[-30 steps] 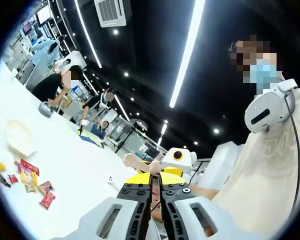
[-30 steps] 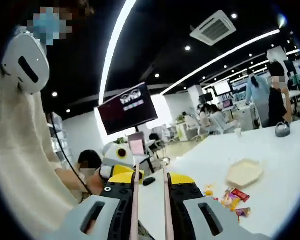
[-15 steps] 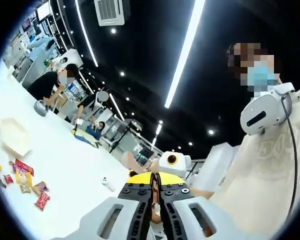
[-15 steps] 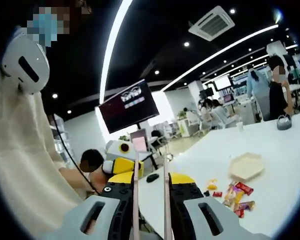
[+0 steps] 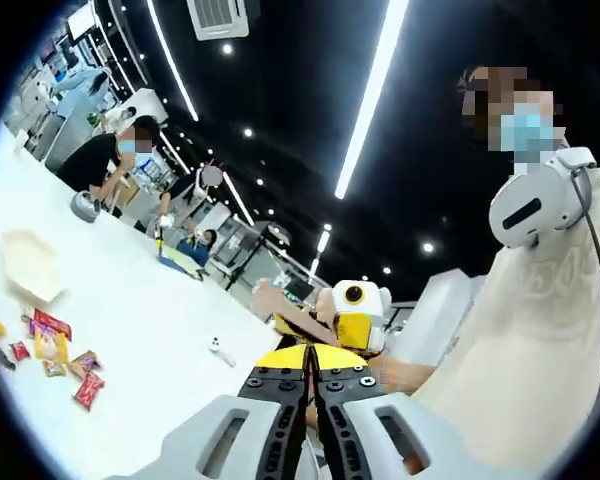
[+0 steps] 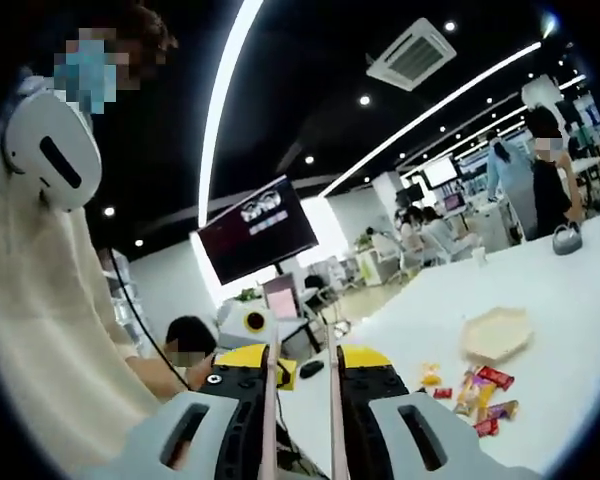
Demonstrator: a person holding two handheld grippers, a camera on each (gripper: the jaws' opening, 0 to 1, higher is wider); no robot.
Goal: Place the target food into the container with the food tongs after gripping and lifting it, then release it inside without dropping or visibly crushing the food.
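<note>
Both views point upward and across a white table (image 5: pixel 150 320) rather than at the food. My left gripper (image 5: pixel 311 350) is shut, its yellow-tipped jaws pressed together with nothing between them. My right gripper (image 6: pixel 301 350) grips the food tongs (image 6: pixel 270 400), whose two thin metal arms run up along the inside of its jaws with a gap between them. A pale hexagonal container (image 5: pixel 30 265) (image 6: pixel 497 333) lies on the table. Several wrapped snacks (image 5: pixel 55 350) (image 6: pixel 480 395) are scattered beside it. Both grippers are well away from them, raised near the person holding them.
The right gripper (image 5: pixel 352 312) shows beyond my left jaws, the left gripper (image 6: pixel 250 325) beyond my right. A small white object (image 5: pixel 218 350), a dark mouse-like object (image 6: pixel 311 368) and a grey bowl (image 5: pixel 83 206) (image 6: pixel 565 238) lie on the table. People stand at its far side.
The narrow gap between the left jaws has shut. Both cameras have shifted slightly; the right gripper sits higher in the left gripper view. The tongs stay held as before.
</note>
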